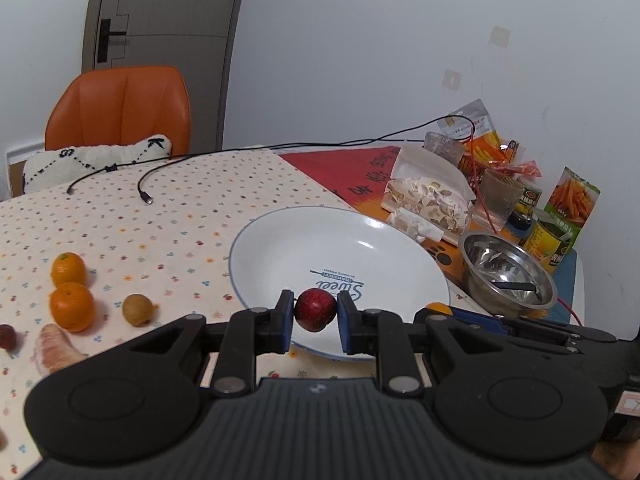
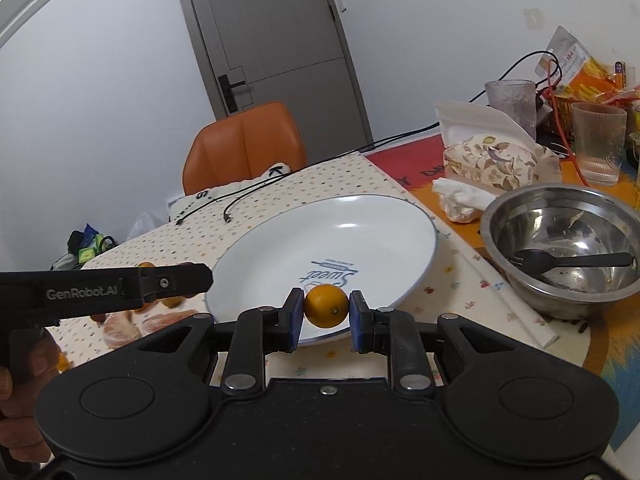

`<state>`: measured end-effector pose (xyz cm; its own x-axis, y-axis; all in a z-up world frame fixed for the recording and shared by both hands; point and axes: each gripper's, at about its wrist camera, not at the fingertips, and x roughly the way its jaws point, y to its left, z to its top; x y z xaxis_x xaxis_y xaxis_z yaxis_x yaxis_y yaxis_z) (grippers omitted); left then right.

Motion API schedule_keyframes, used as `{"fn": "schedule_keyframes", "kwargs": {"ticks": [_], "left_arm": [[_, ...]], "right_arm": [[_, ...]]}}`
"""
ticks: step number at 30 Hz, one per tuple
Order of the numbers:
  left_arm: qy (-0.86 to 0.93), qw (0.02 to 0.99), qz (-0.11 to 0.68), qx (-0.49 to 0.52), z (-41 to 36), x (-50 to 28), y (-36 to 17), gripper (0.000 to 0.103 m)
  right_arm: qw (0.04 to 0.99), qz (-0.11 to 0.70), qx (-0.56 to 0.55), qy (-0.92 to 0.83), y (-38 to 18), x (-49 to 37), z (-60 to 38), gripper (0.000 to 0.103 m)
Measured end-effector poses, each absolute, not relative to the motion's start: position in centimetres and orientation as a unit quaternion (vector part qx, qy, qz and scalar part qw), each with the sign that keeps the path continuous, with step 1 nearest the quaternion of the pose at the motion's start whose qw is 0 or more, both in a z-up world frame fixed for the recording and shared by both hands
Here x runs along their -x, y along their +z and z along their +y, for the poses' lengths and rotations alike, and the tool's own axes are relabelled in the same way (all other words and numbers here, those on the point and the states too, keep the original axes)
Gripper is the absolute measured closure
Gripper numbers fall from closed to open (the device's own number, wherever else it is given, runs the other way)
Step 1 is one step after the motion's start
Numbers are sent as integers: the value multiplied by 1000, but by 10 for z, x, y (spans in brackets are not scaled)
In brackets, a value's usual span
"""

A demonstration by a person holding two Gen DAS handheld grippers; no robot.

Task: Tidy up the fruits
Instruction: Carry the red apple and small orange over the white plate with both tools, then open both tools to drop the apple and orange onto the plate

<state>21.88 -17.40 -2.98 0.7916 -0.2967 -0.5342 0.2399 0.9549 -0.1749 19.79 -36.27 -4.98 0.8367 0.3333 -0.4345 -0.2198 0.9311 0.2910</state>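
The left gripper is pinching a red fruit and the right gripper a small orange, both carrying toward the white plate just beyond the fingertips, likely for dropping.

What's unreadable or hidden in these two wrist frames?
- Left wrist view: dark red fruit at the left edge, cut off by the frame; type unclear.
- Left wrist view: peeled citrus segment, lower part hidden behind the left gripper body.
- Right wrist view: fruits on the tablecloth, largely blocked by the other gripper's arm.
- Both views: near rim of the white plate hidden behind the fingers.
- Left wrist view: can labels too small to read.
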Motion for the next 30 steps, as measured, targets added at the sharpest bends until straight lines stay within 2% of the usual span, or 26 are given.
{"fn": "schedule_keyframes", "kwargs": {"ticks": [14, 18, 24, 27, 30], "left_arm": [[-139, 941, 306, 51, -187, -243, -43, 81], [-129, 942, 306, 54, -185, -242, -42, 81], [-122, 945, 299, 60, -176, -235, -34, 78], [-121, 945, 298, 59, -171, -229, -31, 78], [-115, 945, 298, 61, -165, -224, -27, 71]], "right_arm": [[952, 246, -113, 141, -52, -209, -369, 80], [953, 243, -114, 138, -50, -206, -369, 75], [953, 242, -119, 136, -46, -199, -371, 74], [953, 241, -122, 137, -44, -196, -370, 69], [953, 237, -125, 139, -42, -192, -367, 61]]}}
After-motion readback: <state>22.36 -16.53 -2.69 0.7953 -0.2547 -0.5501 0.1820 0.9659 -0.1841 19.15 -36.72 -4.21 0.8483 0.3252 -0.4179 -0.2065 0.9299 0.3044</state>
